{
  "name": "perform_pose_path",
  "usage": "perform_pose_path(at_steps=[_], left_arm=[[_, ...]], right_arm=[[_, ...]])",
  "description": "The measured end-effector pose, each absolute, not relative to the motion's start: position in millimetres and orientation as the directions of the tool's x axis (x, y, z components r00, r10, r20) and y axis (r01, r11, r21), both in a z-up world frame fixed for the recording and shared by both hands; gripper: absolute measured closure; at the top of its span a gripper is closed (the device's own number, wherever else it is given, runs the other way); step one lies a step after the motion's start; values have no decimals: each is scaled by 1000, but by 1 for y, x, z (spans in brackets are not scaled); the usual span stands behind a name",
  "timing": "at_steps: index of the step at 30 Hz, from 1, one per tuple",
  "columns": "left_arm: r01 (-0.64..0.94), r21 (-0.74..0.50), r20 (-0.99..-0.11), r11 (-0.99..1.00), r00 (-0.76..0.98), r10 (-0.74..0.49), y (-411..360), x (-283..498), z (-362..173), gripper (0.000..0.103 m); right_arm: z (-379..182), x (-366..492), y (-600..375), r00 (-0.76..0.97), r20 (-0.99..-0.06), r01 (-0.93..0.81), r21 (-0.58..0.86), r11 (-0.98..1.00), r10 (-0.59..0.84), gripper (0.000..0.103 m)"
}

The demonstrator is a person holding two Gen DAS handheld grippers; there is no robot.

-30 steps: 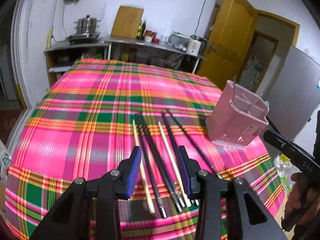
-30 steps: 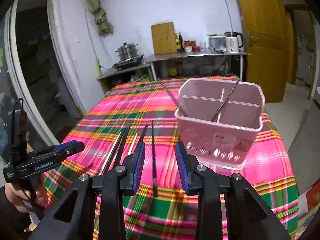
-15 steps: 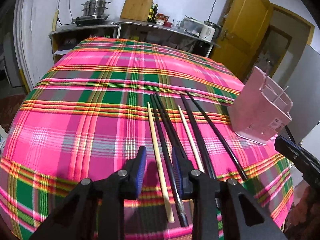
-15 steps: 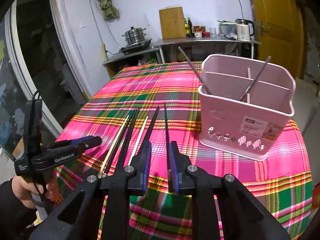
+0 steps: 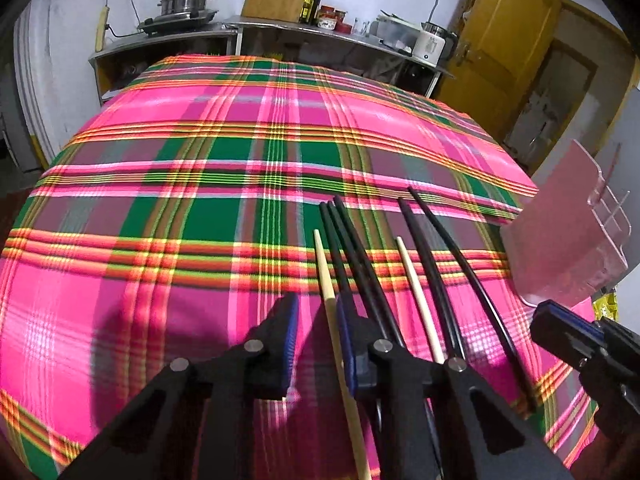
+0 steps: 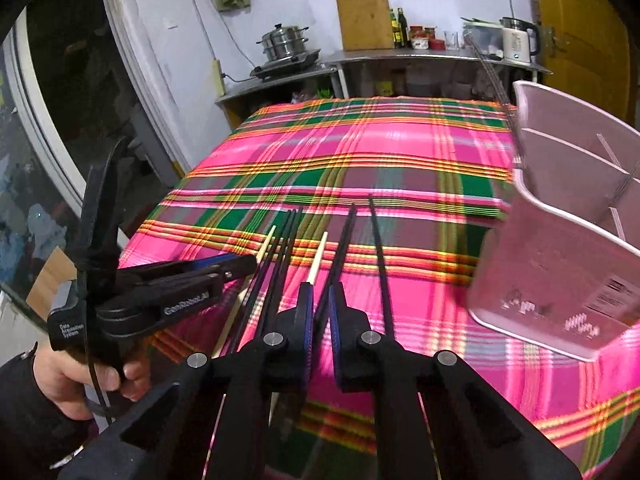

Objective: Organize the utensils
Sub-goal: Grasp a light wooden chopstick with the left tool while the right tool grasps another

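Note:
Several black chopsticks (image 5: 430, 264) and two wooden ones lie side by side on the plaid tablecloth (image 5: 200, 200). My left gripper (image 5: 318, 316) is low over the leftmost wooden chopstick (image 5: 326, 280). Its jaws are closing with that stick between them, close to the right pad and clear of the left pad. My right gripper (image 6: 320, 294) is closing over a black chopstick (image 6: 342, 240) that runs through a narrow gap between its pads. The pink utensil holder (image 6: 560, 260) stands to the right with thin metal sticks in it.
The right gripper (image 5: 568, 336) shows at the right edge of the left wrist view, and the left gripper (image 6: 236, 266) with a person's hand (image 6: 80, 380) shows at the left of the right wrist view. A counter (image 5: 320, 36) with pots and a kettle stands beyond the table.
Both grippers have sunk toward the chopsticks and moved in over them. Both pairs of jaws have narrowed. The holder has slid toward the right edge of both views.

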State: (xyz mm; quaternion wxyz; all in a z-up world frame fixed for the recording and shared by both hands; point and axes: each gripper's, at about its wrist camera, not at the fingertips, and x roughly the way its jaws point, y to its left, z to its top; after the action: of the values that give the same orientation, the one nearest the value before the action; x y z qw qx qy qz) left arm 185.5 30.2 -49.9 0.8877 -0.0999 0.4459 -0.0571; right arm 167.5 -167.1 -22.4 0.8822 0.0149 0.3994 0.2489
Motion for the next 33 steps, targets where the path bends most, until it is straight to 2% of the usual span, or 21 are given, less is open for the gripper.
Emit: perform_pose_path(at_steps=[3, 6, 23, 33], left_arm=[[31, -208, -775, 978, 604, -184, 28, 190, -50, 85], [42, -182, -778, 982, 604, -170, 29, 191, -50, 94], [22, -249, -779, 968, 590, -214, 59, 195, -48, 94], [46, -198, -799, 979, 571, -188, 50, 211, -48, 94]], right_arm=[[-28, 174, -161, 547, -707, -426, 227, 876, 449, 95], [-33, 181, -157, 537, -716, -423, 230, 876, 447, 95], [-52, 228, -122, 490, -763, -414, 222, 883, 421, 95], [-64, 240, -113, 469, -798, -401, 190, 896, 379, 95]])
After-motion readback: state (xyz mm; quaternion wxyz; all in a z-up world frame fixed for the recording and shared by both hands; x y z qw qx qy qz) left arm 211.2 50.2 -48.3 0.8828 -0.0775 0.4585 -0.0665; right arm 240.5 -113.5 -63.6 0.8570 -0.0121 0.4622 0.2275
